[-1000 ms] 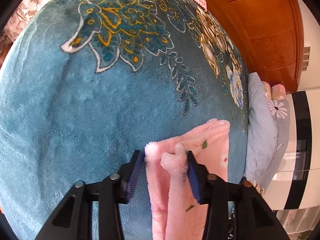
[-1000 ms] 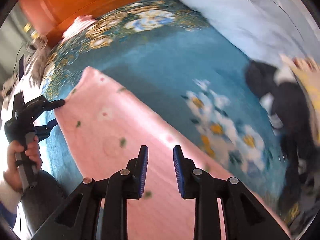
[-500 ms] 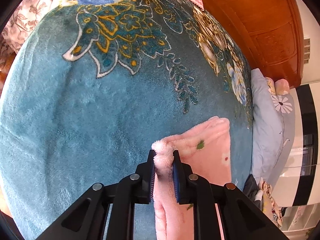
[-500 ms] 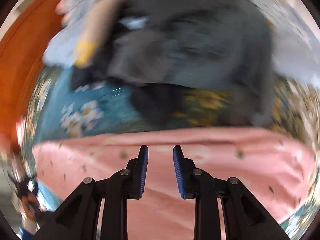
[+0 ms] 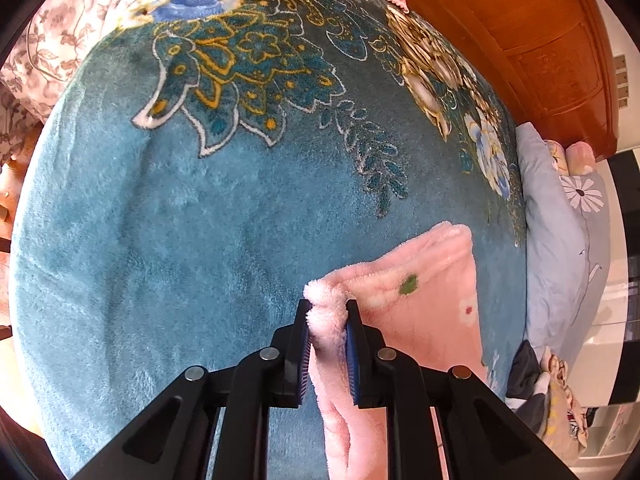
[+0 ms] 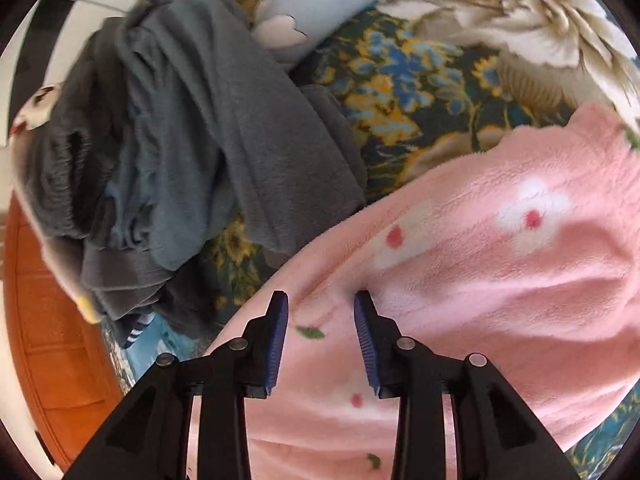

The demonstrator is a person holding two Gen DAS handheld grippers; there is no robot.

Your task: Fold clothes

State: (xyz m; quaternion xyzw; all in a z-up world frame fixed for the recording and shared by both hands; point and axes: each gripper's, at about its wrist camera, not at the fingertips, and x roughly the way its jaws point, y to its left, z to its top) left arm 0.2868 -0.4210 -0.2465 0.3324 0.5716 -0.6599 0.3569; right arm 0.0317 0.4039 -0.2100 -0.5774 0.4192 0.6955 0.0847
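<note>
A fluffy pink garment point(image 5: 428, 312) with small white flowers and green specks lies spread on a teal flowered blanket point(image 5: 200, 220). My left gripper point(image 5: 327, 308) is shut on a bunched corner of it, the fleece squeezed between the blue pads. In the right wrist view the same pink garment point(image 6: 500, 248) fills the lower right. My right gripper point(image 6: 321, 300) hovers close over its edge near a crease; its jaws are opening, and nothing is pinched between them.
A heap of grey clothes point(image 6: 192, 128) lies just left of the pink garment's edge. A pale blue pillow point(image 5: 556, 240) lies at the blanket's far side. The orange wooden headboard point(image 5: 540, 40) rises behind. Flowered bedding point(image 5: 52, 40) lies at the upper left.
My left gripper closed on the pink corner and holds it. The right gripper swept along the garment toward the grey heap, rolled about its axis, and its jaws spread wider.
</note>
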